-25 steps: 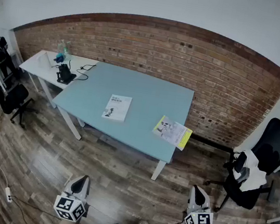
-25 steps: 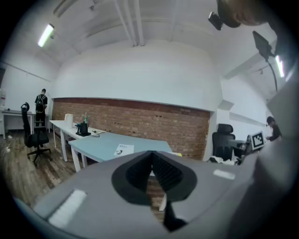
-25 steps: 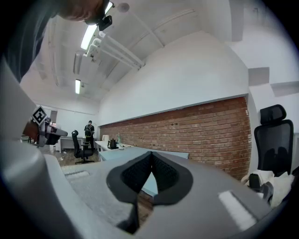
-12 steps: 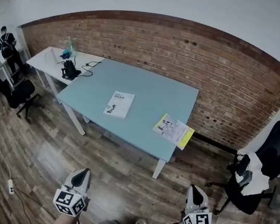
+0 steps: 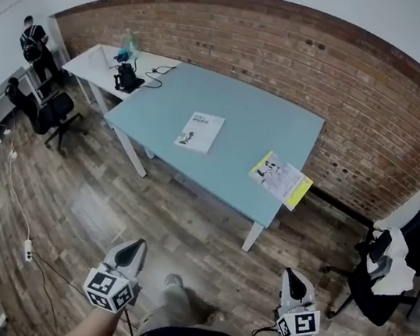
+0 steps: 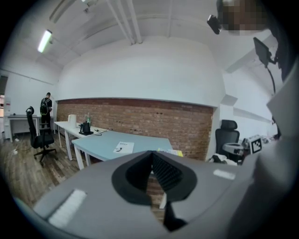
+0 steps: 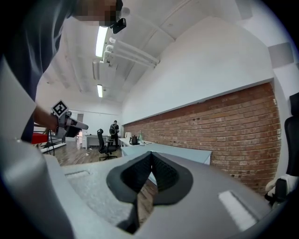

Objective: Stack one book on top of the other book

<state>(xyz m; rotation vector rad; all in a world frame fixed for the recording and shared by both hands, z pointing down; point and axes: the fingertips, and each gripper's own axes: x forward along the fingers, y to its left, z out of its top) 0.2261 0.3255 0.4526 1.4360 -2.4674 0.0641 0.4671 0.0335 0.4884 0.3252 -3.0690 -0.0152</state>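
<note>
The left hand-held gripper (image 5: pixel 132 247) has its jaws closed together with nothing between them, as its own view shows, where the ribbed black pads (image 6: pixel 161 170) meet at the tip. The right hand-held gripper (image 5: pixel 292 278) is pressed shut and empty in the same way. Both are carried low in front of the person's body, over the wooden plank floor (image 5: pixel 185 223) and well short of the near edge of the pale blue rectangular tabletop (image 5: pixel 242 117). This looks like a resting carry: nothing is within reach, so there is no reason yet to spread the jaws.

Neither book has been touched. The thin white paperback book (image 5: pixel 200 132) lies flat near the middle of the tabletop. The white-and-yellow paperback book (image 5: pixel 281 179) lies flat at the tabletop's near right corner, well apart from the white one. Its outer edge sits at the tabletop's rim or perhaps just over it. If it does overhang, I judge it the easier book to pick up, since a jaw could slip beneath it.

The stacking has not begun, and closing in on the tabletop seems to be the step in hand. A white side desk (image 5: pixel 91 69) butts against the tabletop's far left end. A black office chair (image 5: pixel 395 272) stands off its right end, beside the red brick wall (image 5: pixel 349 90) that runs behind the tabletop.
</note>
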